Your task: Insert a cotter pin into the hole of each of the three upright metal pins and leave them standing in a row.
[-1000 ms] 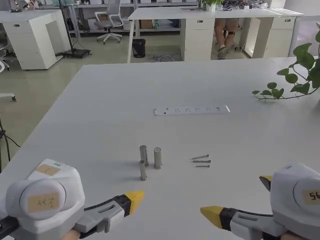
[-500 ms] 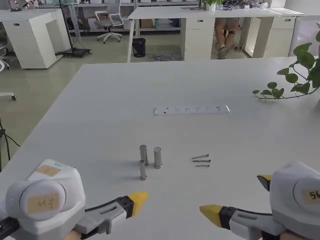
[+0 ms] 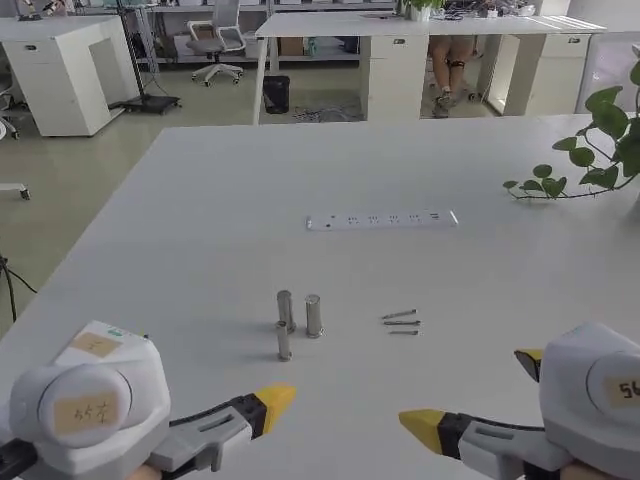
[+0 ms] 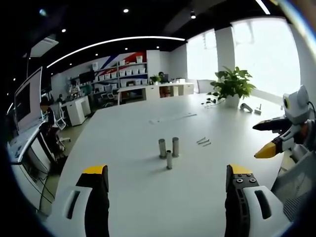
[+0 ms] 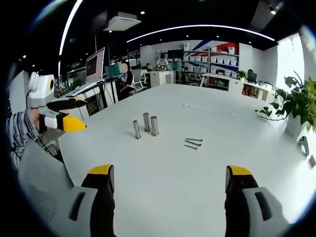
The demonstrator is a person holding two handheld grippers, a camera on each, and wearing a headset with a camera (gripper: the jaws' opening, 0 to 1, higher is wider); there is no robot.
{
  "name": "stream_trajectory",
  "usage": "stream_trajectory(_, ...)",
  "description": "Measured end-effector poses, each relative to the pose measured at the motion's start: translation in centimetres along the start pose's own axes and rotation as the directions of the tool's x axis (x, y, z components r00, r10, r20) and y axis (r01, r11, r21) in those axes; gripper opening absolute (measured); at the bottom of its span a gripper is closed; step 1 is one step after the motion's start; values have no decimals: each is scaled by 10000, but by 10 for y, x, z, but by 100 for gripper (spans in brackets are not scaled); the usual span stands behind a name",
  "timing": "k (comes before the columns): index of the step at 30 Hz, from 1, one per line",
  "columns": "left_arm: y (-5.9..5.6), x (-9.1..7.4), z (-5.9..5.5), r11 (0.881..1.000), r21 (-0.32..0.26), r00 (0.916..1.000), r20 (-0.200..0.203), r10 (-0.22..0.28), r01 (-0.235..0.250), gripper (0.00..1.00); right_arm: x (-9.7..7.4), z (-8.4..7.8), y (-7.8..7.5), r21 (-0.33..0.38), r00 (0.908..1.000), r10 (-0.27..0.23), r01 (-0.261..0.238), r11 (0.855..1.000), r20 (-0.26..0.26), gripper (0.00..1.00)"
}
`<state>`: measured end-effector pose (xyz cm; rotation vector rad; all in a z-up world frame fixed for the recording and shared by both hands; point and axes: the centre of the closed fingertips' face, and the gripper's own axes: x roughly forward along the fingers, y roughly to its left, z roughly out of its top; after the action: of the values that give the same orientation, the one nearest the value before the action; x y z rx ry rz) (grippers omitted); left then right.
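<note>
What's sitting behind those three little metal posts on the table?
A white power strip lies flat farther back on the table, apart from the metal pins. In the head view the front pin hides the foot of one behind it.

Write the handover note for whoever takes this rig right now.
The left hand-held gripper is open and empty, hovering over the near part of the table. The right hand-held gripper is open and empty too.
Three metal pins stand upright mid-table in a cluster: two side by side, one in front. Three cotter pins lie loose to their right.
Done: nothing, no cotter pin is inserted.
Left: insert all three, then set the metal pins in a row.
</note>
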<state>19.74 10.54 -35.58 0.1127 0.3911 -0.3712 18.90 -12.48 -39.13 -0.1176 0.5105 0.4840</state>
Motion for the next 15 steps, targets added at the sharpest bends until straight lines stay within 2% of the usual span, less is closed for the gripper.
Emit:
stream_trajectory(8, 0, 4, -2, 9999, 117, 10000, -65, -53, 54, 94, 2, 0, 0, -6, 9999, 103, -103, 9999, 22, 91)
stream_trajectory(12, 0, 14, -1, 9997, -33, 9997, 28, -239, 239, 87, 4, 2, 0, -15, 9998, 197, -197, 9998, 80, 90)
stream_trajectory(15, -1, 24, -2, 9988, 258, 9991, -35, -415, 416, 78, 7, 3, 0, -65, 9996, 243, -242, 9997, 128, 89)
